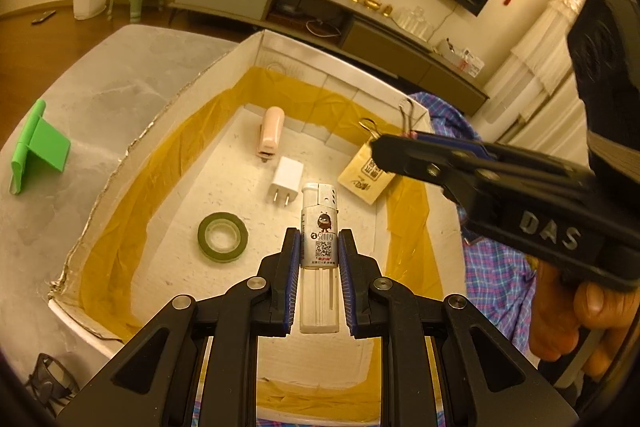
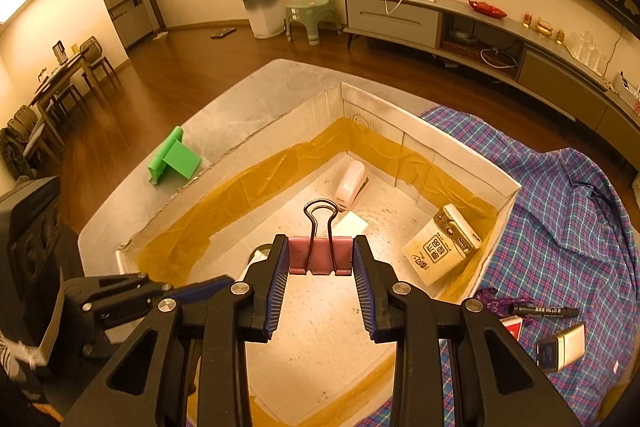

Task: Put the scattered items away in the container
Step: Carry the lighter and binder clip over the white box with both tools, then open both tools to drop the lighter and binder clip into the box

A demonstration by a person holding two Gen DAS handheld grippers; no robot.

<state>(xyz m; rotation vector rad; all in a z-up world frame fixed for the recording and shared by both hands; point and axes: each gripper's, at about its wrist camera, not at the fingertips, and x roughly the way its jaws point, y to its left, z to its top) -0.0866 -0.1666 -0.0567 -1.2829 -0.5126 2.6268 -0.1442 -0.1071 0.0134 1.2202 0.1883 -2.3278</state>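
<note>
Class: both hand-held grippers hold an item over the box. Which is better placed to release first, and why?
Left, probably. The left hand-held gripper holds the lighter over bare box floor; the right hand-held gripper holds its binder clip above the white charger.

The right claw [image 2: 320, 259] clamps a pink binder clip [image 2: 320, 254] by its sides, wire handles pointing away, above the white cardboard box [image 2: 460, 163]. Inside the box lie a small stapler [image 2: 351, 179], a white adapter [image 2: 352, 223] and a cream packet [image 2: 442, 247]. The left claw [image 2: 160, 287] enters at lower left. A black marker [image 2: 546, 311] lies on the plaid cloth [image 2: 560, 227].
</note>
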